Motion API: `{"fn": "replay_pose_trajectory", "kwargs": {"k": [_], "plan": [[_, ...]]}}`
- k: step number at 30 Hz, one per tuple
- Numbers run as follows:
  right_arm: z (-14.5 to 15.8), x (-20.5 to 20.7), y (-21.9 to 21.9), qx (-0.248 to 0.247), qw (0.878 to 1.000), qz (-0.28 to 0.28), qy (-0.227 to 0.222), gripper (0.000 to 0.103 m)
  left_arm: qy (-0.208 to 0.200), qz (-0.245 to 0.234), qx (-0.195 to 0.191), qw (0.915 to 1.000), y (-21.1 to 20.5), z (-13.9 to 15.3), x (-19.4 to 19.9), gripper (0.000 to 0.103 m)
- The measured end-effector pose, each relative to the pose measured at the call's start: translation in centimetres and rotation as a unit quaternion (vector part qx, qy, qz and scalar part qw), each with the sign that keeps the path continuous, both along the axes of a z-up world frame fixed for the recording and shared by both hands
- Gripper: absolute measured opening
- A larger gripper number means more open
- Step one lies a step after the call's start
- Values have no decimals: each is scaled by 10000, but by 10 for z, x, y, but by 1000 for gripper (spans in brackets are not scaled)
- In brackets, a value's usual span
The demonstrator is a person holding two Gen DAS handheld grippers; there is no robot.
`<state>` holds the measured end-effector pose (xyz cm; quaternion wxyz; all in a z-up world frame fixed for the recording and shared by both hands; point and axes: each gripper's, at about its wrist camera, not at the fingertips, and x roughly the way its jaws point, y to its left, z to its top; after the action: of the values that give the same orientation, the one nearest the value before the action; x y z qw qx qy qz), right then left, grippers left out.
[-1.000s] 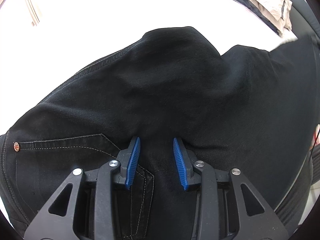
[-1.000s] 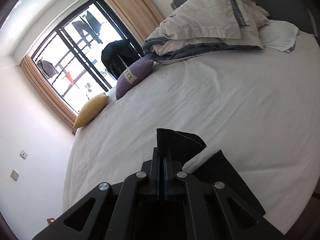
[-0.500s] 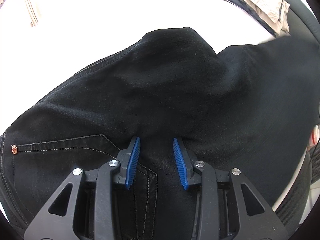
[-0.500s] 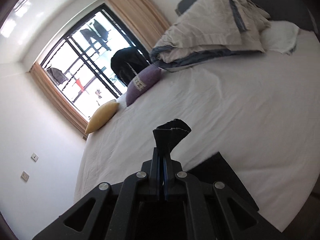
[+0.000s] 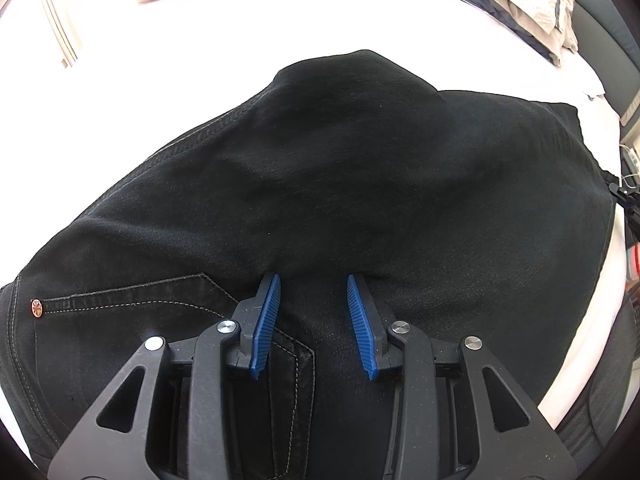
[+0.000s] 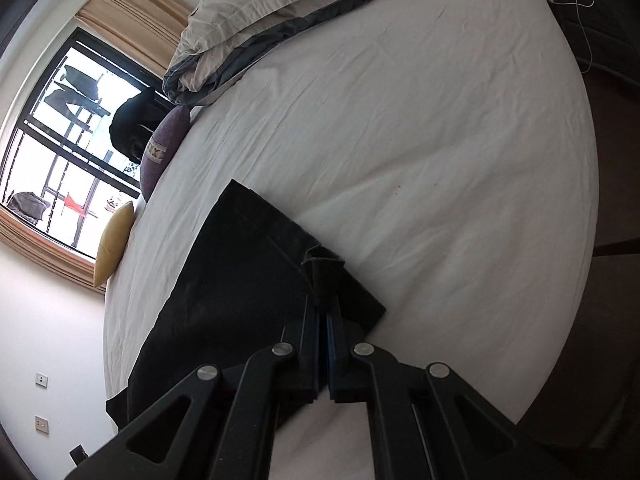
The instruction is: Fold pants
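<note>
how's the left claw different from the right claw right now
The left claw has its blue pads apart, with a ridge of the black pants between them; the right claw is shut on a bunched hem of the pants. The left sits near a stitched pocket; the right is at a leg end on the white bed sheet. Both touch the same pants.

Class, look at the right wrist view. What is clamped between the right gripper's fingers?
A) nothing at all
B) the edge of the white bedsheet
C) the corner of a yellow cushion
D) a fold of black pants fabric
D: the right gripper is shut on a bunched fold of the black pants, over the white bedsheet.
</note>
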<state>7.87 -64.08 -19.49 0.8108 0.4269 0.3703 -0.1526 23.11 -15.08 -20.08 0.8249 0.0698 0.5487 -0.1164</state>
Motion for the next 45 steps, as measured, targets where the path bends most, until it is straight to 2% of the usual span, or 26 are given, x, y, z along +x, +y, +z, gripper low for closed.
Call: {"fn": "replay_pose_trajectory", "kwargs": {"k": [11,12,14,15,17,19,22,24,26,29,30,31,32,34,37,39,40,42,44,45], "plan": [[-11,-18,-9,614,9978,-233,-77,1,-92,-63,-84,9999,8,-9,-6,35],[-6,-22,-10,566,9980,-295,-36,6,-92,-67,-100,9999,9,-9,-6,35],[9,-32,-12,43,9972,-603,434,25,-99,-58,-139,9998,11,-11,-6,35],[17,-39,-13,-139,9959,-747,496,36,-110,-56,-149,9998,11,-12,-7,35],[35,-47,-15,-300,9949,-863,415,36,-141,-54,-162,9998,13,-11,-8,35],[55,-40,-7,-447,9973,-580,96,36,-183,-53,-151,9997,13,-11,-9,36],[80,-2,25,-595,9970,356,-342,36,-205,-38,-143,9997,13,-11,-11,36],[82,26,47,-526,9928,938,-535,36,-193,-13,-183,9996,14,-12,-11,36],[67,50,62,-469,9896,1332,-278,36,-179,5,-215,9996,15,-11,-11,36],[17,58,58,-369,9868,1243,969,36,-150,68,-327,9993,19,-11,-11,38],[4,50,51,-259,9872,1115,1114,25,-135,90,-400,9991,21,-9,-11,39],[-2,39,44,-233,9886,980,1116,0,-121,118,-499,9986,24,-7,-11,43],[-5,29,38,-96,9908,951,959,0,-92,141,-588,9981,26,-6,-12,47],[-5,16,34,-77,9913,932,922,0,-89,208,-644,9977,27,-2,-13,51],[3,7,33,-453,9884,802,1207,0,-185,219,-749,9968,26,6,-14,54],[16,7,37,-958,9808,607,1589,2,-239,260,-805,9961,28,8,-13,54],[26,10,44,-1180,9787,658,1548,6,-271,275,-838,9957,30,9,-12,54],[50,23,67,-1206,9817,1033,1048,6,-322,293,-922,9948,33,14,-11,54],[68,47,108,-1103,9773,1730,529,7,-350,237,-999,9941,34,18,-6,54],[73,62,132,-946,9706,2197,285,9,-353,165,-1000,9942,29,21,-4,54]]}}
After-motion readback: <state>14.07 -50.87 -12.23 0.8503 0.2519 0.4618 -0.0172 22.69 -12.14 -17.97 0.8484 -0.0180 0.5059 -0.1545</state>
